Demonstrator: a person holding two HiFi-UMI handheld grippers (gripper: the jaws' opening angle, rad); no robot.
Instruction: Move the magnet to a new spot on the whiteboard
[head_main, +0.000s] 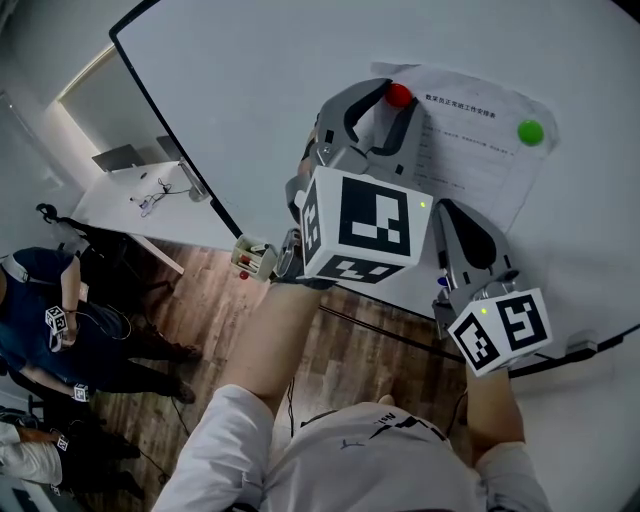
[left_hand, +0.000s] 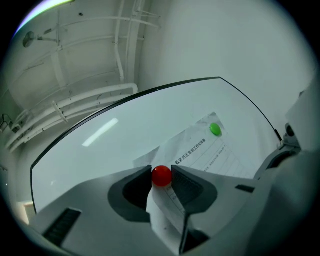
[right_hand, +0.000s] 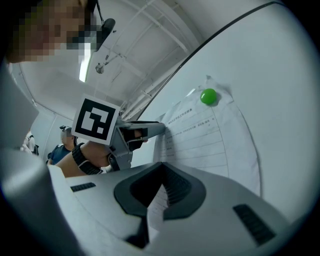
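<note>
While the left gripper (left_hand: 161, 180) pinches the round red plastic magnet (left_hand: 161, 175) at the corner of the printed white paper sheet (right_hand: 200, 140) on the glossy white whiteboard (left_hand: 120, 135), the right gripper (right_hand: 159, 192) clamps the sheet's lower edge. Bare board lies toward 10 o'clock, and the round green magnet (left_hand: 215, 129) at 2 o'clock.

A printed white paper sheet (head_main: 480, 150) lies on the glossy whiteboard (head_main: 250, 90), round red magnet (head_main: 399, 96) at its top-left corner between the left gripper (left_hand: 161, 174) jaws, round green magnet (head_main: 530, 131) top-right, right gripper (right_hand: 161, 184) clamping its lower edge.
</note>
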